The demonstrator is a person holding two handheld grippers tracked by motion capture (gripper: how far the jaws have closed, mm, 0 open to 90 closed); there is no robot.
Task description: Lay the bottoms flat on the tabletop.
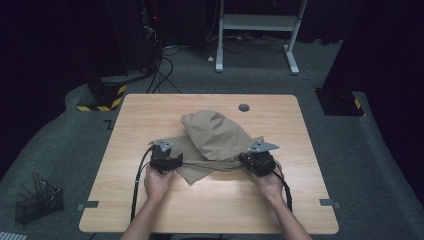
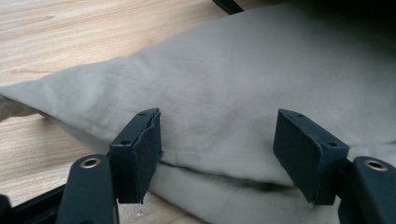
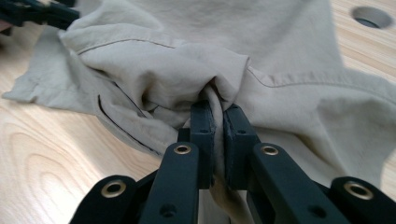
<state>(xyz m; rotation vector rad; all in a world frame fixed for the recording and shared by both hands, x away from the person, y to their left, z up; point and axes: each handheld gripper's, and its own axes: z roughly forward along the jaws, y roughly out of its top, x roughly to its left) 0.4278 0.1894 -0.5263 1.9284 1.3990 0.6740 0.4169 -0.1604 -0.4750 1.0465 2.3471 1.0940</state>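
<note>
I am working in a dim room, at a pale wooden table (image 1: 210,210) with dark carpet around it, a white desk frame (image 1: 257,22) standing at the far side and a small wire basket (image 1: 39,202) sitting on the floor to the near left. A khaki garment (image 1: 215,137) is lying bunched in the middle of the table, its bulk heaped toward the far side and a flatter layer spreading toward me; going by the stitched seams and what looks like a pocket slit in the right gripper view, I am guessing it is a pair of trousers or shorts. My right gripper (image 3: 218,122) is clenching a gathered pinch of that cloth at the garment's near-right edge, the jaws pressed together with fabric puckering between them, which I judge is anchoring that side so the cloth cannot slide. My left gripper (image 2: 217,154) is hanging released at the near-left edge, its jaws standing wide apart on either side of a folded hem without gripping it. I am lining it up there, I think, to take a matching hold, so both hands can lift or spread the garment evenly.
</note>
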